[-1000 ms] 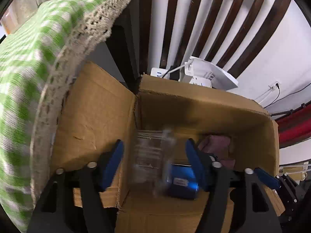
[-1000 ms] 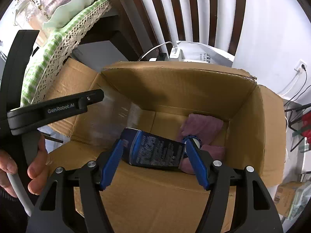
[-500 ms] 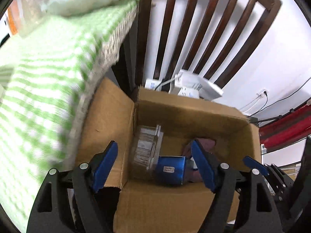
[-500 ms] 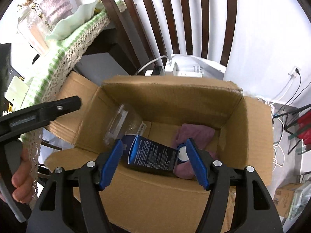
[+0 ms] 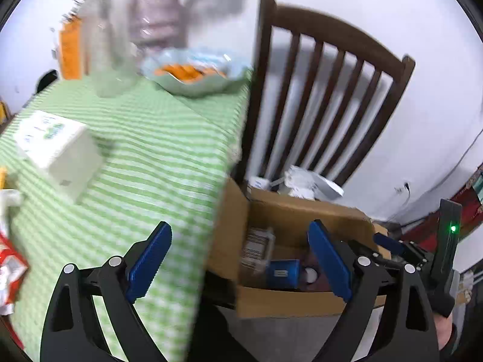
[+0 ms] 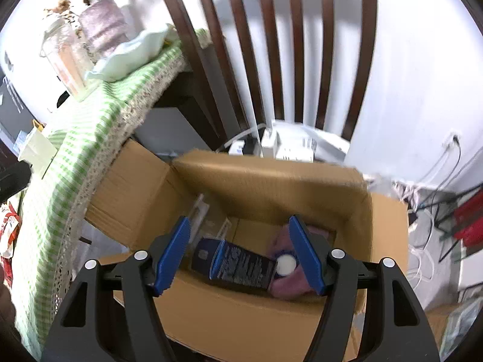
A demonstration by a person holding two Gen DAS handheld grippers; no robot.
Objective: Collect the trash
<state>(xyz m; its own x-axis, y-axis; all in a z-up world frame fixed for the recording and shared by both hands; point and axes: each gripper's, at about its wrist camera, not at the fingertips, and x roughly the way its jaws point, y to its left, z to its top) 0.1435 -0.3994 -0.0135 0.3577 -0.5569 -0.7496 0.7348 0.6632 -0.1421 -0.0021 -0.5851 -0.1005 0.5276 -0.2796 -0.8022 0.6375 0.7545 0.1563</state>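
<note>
Here, the left gripper (image 5: 240, 259) is up by the edge of the table. Its blue jaws are opening wide and there is nothing between them. The right gripper (image 6: 240, 253) hangs over the cardboard box (image 6: 271, 181), and its jaws stand apart too, with nothing pinched in them.

The trash is down inside the box. A dark blue carton (image 6: 238, 264) with a white cap lies on its side there. Its small white writing is too blurry to read. Beside it, against the left wall of the box, leans a clear plastic container (image 6: 202, 214). It is see-through, so its shape is hard to make out. Under the carton is something soft and purple-pink (image 6: 289, 289), maybe a cloth. Most of it is hidden by the carton and by the right gripper's pad.

In the left wrist view, the green checked tablecloth (image 5: 145, 157) is streaky and blurry. A white box (image 5: 59, 150) sits on it, and a red and white wrapper (image 5: 10, 265) is cut off at the picture's edge. Farther back sits a pale bowl (image 5: 196, 75) with something orange in it, all fuzzy. Behind the cardboard box stands a dark wooden chair (image 5: 326, 96). Some white things with cords sit between its legs, hard to make out.
</note>
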